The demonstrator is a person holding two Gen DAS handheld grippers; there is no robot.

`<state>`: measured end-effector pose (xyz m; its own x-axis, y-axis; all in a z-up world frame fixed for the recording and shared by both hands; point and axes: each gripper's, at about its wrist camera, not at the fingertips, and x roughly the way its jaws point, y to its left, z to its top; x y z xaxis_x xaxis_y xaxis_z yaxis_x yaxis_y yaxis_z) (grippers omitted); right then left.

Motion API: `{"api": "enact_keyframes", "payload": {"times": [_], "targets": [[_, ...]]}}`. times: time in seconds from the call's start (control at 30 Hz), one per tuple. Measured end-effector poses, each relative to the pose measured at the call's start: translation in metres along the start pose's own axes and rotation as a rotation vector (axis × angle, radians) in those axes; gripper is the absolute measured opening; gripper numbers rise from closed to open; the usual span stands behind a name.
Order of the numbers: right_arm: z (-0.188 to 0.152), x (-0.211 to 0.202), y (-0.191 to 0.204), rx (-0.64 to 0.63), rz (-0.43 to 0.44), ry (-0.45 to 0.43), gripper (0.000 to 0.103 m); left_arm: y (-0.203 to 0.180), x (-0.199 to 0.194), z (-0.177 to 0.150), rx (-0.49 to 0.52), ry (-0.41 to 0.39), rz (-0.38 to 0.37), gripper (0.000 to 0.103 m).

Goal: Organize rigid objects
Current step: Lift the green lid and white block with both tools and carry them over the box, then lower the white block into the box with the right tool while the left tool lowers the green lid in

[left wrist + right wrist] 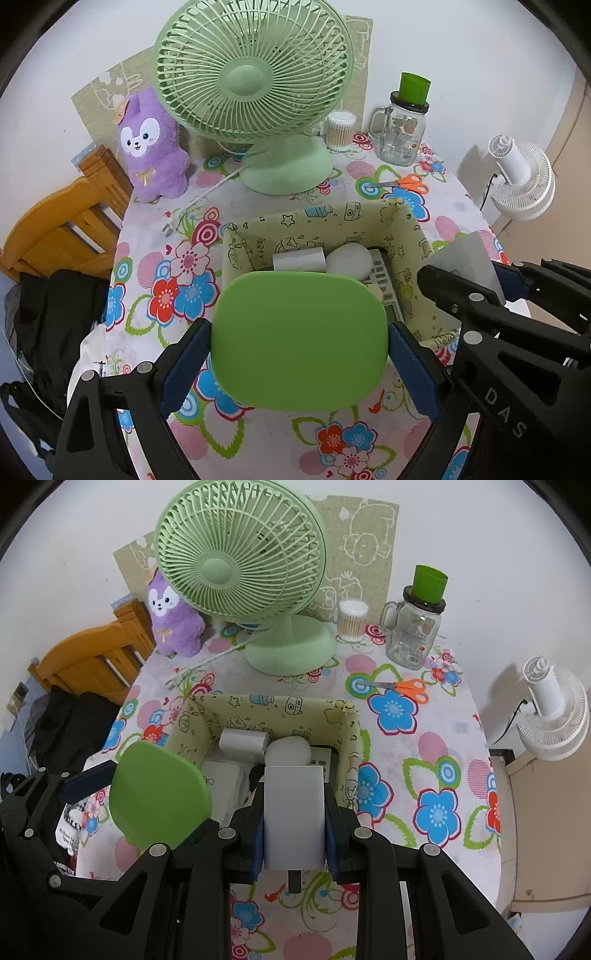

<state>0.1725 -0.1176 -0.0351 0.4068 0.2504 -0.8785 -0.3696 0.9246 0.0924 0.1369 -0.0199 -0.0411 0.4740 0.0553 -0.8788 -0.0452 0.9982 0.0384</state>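
Observation:
My left gripper point(299, 328) is shut on a flat green rounded board point(299, 339), with a blue pad pressed on each side edge. It hangs over the near wall of a cartoon-print fabric box point(332, 218). My right gripper point(294, 801) is shut on a white rectangular block point(293, 812), held over the box's point(258, 703) near edge. The green board point(159, 794) shows left of the block. In the box lie a white roll point(243, 742), a white egg-shaped object point(288, 751), a keypad device point(321, 760) and a white packet point(225, 782).
A green desk fan point(255, 92) stands behind the box on the flowered tablecloth point(424, 775). A purple plush point(153, 147), cotton swab tub point(340, 131), glass jar with green cup point(402, 129) and orange scissors point(410, 182) are at the back. A wooden chair point(62, 229) is left, a white fan point(554, 716) right.

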Motion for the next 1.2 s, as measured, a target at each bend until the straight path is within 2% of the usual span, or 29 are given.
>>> {"api": "enact_keyframes", "payload": {"times": [0.8,1.0,1.07,1.13,1.2], "targets": [[0.017,0.056,0.018,0.002,0.028,0.104,0.029,0.016,0.044,0.006,-0.014,0.067,-0.005,0.095],[0.017,0.062,0.019,-0.018,0.018,0.108,0.03,0.017,0.051,0.007,-0.008,0.076,-0.006,0.095],[0.018,0.064,0.018,-0.015,0.023,0.114,0.034,0.017,0.052,0.007,-0.01,0.081,0.001,0.095],[0.019,0.066,0.018,-0.011,0.026,0.113,0.044,0.019,0.053,0.006,-0.017,0.084,0.007,0.095],[0.019,0.067,0.017,-0.007,0.036,0.107,0.06,0.021,0.052,0.006,-0.023,0.084,0.01,0.095]]}}
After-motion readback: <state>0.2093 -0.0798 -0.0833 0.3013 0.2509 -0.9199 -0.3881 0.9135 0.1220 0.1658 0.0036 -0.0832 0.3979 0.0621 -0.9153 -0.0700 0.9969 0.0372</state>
